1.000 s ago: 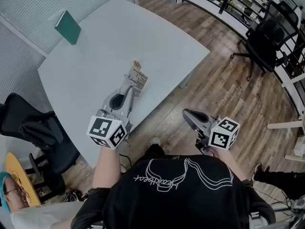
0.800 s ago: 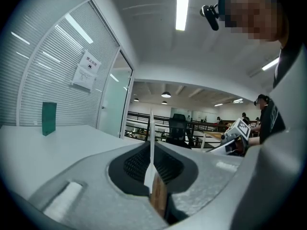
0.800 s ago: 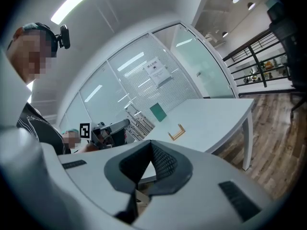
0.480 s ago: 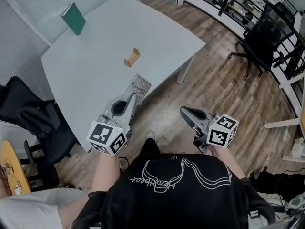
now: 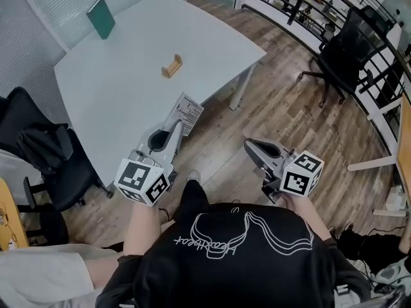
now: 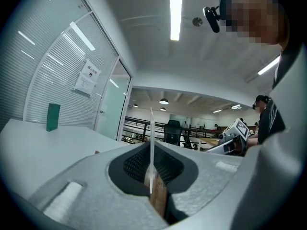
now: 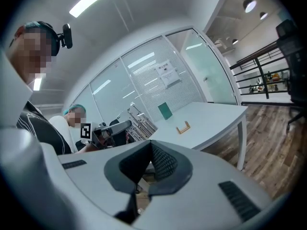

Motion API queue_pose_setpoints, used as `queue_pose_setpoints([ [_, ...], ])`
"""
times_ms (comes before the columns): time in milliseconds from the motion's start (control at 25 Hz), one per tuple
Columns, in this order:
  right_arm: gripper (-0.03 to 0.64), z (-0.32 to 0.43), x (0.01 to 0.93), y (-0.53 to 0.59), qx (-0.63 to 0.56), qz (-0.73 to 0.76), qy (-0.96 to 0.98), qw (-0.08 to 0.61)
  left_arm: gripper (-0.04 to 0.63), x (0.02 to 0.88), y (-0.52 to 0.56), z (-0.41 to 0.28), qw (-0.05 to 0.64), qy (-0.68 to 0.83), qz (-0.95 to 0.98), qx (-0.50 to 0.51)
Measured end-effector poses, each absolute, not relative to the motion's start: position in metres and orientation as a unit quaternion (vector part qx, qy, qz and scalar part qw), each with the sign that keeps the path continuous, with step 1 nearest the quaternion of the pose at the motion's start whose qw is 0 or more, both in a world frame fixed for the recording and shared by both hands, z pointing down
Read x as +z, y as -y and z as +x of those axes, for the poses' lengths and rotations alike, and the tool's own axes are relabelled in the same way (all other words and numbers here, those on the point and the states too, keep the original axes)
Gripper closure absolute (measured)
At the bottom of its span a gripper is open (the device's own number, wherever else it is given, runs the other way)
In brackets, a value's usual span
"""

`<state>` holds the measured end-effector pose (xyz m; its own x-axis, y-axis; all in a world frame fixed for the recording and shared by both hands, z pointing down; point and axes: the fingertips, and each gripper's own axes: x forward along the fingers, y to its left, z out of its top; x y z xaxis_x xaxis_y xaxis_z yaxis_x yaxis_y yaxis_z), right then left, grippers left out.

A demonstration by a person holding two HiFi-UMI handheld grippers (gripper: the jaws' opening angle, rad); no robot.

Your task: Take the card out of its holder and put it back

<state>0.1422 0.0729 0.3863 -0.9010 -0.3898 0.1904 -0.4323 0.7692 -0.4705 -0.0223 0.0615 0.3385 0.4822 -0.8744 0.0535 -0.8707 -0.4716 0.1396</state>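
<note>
My left gripper (image 5: 178,122) is shut on the white printed card (image 5: 189,112), which it holds in the air off the near edge of the table. In the left gripper view the card (image 6: 151,143) stands edge-on between the closed pads. The small wooden card holder (image 5: 171,65) sits empty on the grey table (image 5: 115,88), well beyond the card. My right gripper (image 5: 250,146) hangs over the wooden floor, to the right of the table, shut with nothing in it. From the right gripper view the holder (image 7: 183,128) shows far off on the tabletop.
A green book (image 5: 101,18) stands at the far side of the table. A black office chair (image 5: 42,153) is at the table's left and another (image 5: 350,50) at the far right by a railing. A second person (image 7: 72,123) sits at the left.
The card has come away from the holder. My left gripper has drawn back with it past the table's near edge, and the table now lies farther off. The right gripper has hardly moved.
</note>
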Motion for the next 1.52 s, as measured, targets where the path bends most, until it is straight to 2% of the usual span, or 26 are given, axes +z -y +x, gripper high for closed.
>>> queue_pose_setpoints([
  [320, 0.611, 0.169, 0.388, -0.086, 0.259, 0.254, 0.931, 0.04, 0.571, 0.346, -0.069, -0.015, 0.087, 0.501, 0.861, -0.023],
  [680, 0.611, 0.146, 0.386, -0.067, 0.256, 0.252, 0.932, 0.039, 0.571, 0.345, -0.044, -0.026, 0.084, 0.494, 0.865, -0.004],
  [1520, 0.611, 0.059, 0.404, 0.081, 0.288, 0.271, 0.918, 0.015, 0.571, 0.368, 0.129, -0.118, 0.11, 0.498, 0.86, 0.025],
])
